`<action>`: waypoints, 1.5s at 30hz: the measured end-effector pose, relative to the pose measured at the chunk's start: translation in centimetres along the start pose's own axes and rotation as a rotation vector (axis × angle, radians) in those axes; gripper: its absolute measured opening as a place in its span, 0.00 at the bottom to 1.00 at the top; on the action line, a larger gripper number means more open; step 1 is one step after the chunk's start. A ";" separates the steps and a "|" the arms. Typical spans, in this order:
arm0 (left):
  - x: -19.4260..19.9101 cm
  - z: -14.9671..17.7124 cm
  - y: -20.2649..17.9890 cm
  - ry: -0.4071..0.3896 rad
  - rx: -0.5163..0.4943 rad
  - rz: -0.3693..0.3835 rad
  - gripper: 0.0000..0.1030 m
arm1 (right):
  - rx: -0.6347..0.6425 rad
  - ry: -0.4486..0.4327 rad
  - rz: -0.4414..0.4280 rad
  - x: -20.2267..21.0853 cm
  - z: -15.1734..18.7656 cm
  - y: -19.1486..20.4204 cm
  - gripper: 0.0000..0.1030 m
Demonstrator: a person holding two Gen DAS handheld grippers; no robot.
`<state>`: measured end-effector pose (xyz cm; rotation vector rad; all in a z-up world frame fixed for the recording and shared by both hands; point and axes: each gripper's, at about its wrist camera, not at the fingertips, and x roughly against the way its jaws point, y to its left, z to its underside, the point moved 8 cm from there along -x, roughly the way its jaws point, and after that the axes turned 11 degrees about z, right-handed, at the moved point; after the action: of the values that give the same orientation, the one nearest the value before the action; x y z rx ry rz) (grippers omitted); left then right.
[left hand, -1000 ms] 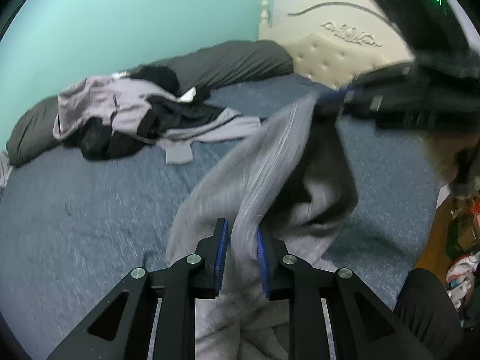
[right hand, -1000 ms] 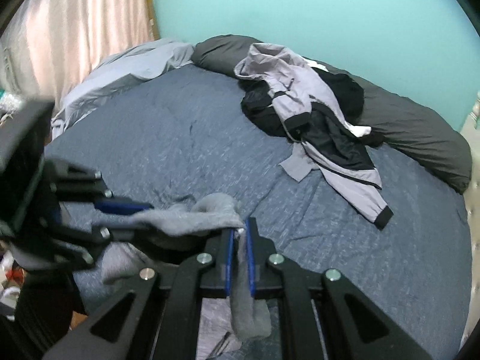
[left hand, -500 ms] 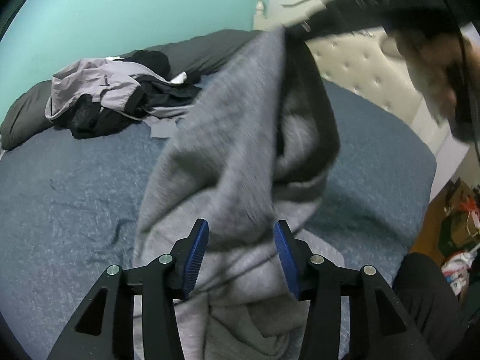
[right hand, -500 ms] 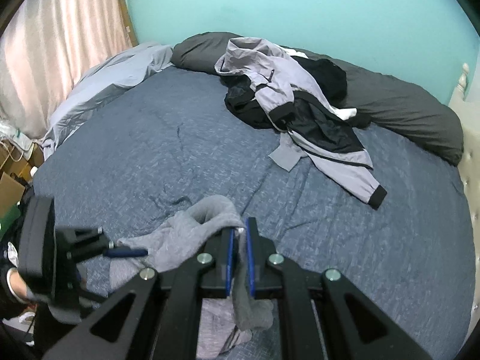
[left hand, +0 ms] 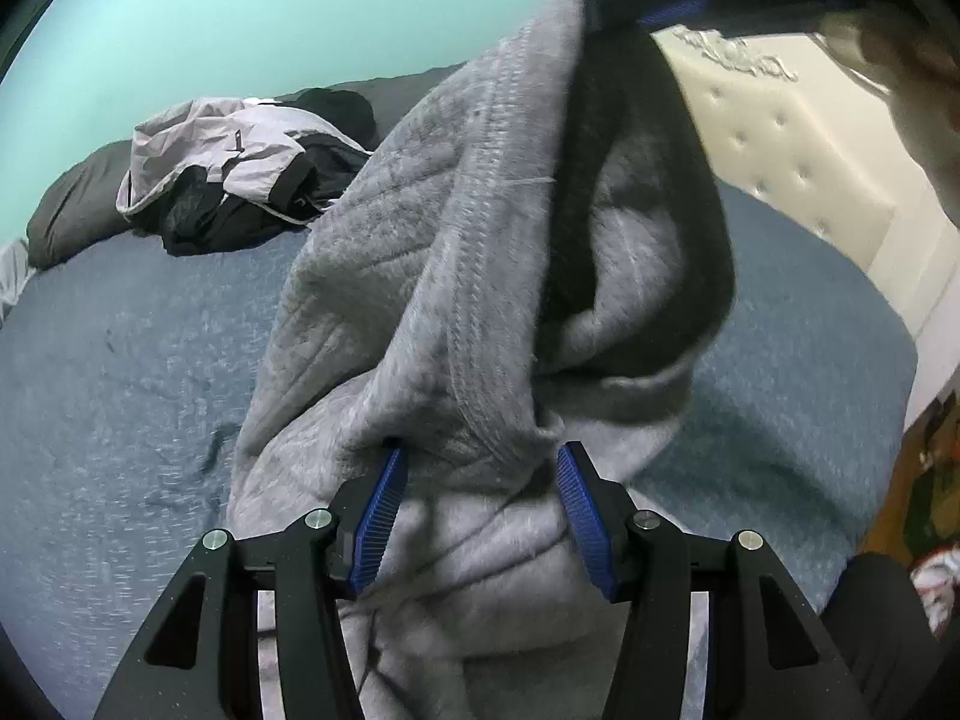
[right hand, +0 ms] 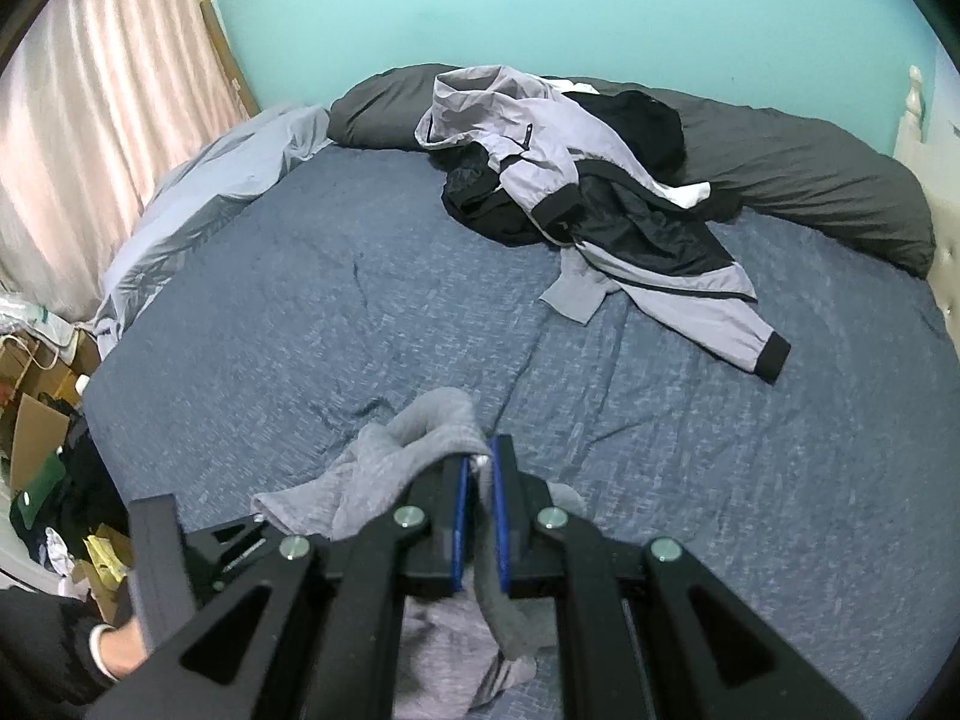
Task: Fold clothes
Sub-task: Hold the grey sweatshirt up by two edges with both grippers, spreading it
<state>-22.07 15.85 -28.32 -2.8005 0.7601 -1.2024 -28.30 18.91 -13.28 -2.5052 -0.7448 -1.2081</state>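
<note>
The grey fleece garment [left hand: 456, 276] fills the middle of the left wrist view, hanging from the right tongs [right hand: 479, 474], which are clenched on its ribbed edge above the blue bed [right hand: 360, 312]. The left tongs [left hand: 477, 480] have just been opening; cloth lies between the blue pads [left hand: 378, 510], unpinched. It looks soft, thick and limp, likely to sag, so the firmer ribbed hem seems the best hold.

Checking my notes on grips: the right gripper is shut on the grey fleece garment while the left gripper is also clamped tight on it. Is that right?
Not quite. In the left wrist view the left gripper stands open, the grey fleece garment loose between its pads. The right gripper is shut on it.
</note>
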 end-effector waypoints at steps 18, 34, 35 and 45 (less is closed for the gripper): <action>11.6 -6.4 5.7 -0.149 -0.088 -0.066 0.09 | -0.059 -0.057 -0.046 3.0 -1.3 -0.9 0.07; 33.2 -24.3 3.1 -0.369 -0.308 -0.203 0.08 | -0.026 -0.355 -0.036 23.2 -12.5 1.7 0.07; 34.6 -25.4 2.6 -0.381 -0.319 -0.203 0.08 | -0.022 -0.380 -0.027 25.2 -13.3 1.8 0.07; 46.1 -33.5 -3.6 -0.506 -0.386 -0.227 0.08 | 0.006 -0.566 0.071 41.5 -17.6 2.1 0.07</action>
<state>-16.24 5.32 27.48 -3.3561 0.7023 -0.3279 -16.93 23.31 30.22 -2.8638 -0.7629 -0.4607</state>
